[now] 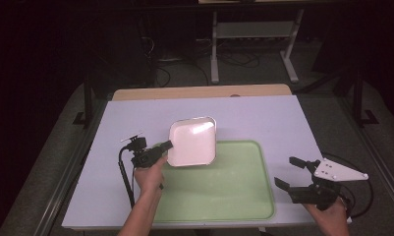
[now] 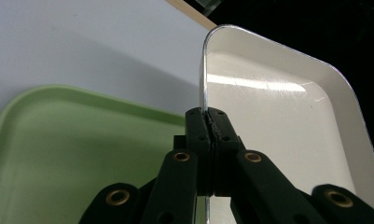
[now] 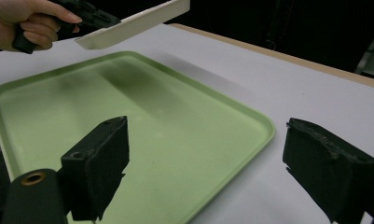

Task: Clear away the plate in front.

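The left gripper (image 1: 164, 146) was clamped on the rim of the white tray (image 1: 192, 142), held just ahead of it above the green tray (image 1: 243, 196). The right gripper (image 1: 290, 173) stood wide, empty.

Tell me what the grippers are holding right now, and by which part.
The left gripper is clamped on the rim of the white dish, holding it in the air over the green tray. The right gripper is open and holds nothing.
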Available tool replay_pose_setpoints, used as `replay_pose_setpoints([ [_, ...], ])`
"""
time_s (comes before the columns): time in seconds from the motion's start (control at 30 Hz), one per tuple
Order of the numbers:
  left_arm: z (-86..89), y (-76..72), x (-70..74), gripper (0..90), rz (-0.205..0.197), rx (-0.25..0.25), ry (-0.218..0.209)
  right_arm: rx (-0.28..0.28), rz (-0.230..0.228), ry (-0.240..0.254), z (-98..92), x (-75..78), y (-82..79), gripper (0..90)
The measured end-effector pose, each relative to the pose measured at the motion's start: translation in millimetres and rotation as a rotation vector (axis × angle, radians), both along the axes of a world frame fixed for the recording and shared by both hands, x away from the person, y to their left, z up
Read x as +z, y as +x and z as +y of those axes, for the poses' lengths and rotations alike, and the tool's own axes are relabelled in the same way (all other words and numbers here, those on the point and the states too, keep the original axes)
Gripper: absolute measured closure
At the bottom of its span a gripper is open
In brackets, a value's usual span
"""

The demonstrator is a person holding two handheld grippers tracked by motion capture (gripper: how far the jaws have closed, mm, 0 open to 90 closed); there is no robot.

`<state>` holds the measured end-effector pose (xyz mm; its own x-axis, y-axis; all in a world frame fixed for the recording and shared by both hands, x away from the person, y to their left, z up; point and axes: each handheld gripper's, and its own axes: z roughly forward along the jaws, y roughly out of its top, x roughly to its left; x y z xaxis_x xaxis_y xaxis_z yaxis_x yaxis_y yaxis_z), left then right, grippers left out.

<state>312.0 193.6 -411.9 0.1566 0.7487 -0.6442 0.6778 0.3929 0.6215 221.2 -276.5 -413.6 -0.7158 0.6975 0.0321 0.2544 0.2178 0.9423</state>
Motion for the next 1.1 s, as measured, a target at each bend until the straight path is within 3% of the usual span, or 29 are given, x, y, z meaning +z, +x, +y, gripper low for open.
replay_pose_setpoints([
  [0.27, 1.4, -10.3, 3.5, 88.7, -0.011, 0.009, -0.016, 0.0, -0.003, -0.001, 2.2, 0.5, -0.2, 13.6],
  [0.47, 1.1, -19.6, 4.0, 88.7, -0.015, 0.011, -0.001, 0.004, -0.003, -0.003, 3.2, 0.4, 0.1, 13.7],
  [0.67, -0.4, -30.9, -4.1, 88.7, -0.002, 0.02, 0.009, 0.006, -0.002, -0.003, 3.9, 0.2, 0.0, 13.7],
  [0.8, -4.0, -39.0, -11.1, 88.7, 0.008, 0.021, 0.037, 0.007, -0.001, -0.005, 4.5, 0.3, -0.1, 13.7],
  [0.9, -7.0, -42.7, -18.9, 88.7, 0.028, 0.002, 0.024, 0.01, -0.001, -0.005, 5.3, 0.1, 0.2, 13.7],
  [1.1, -13.7, -47.3, -28.5, 88.6, 0.049, -0.013, 0.059, 0.011, 0.001, -0.008, 5.8, -0.3, 0.1, 13.7],
])
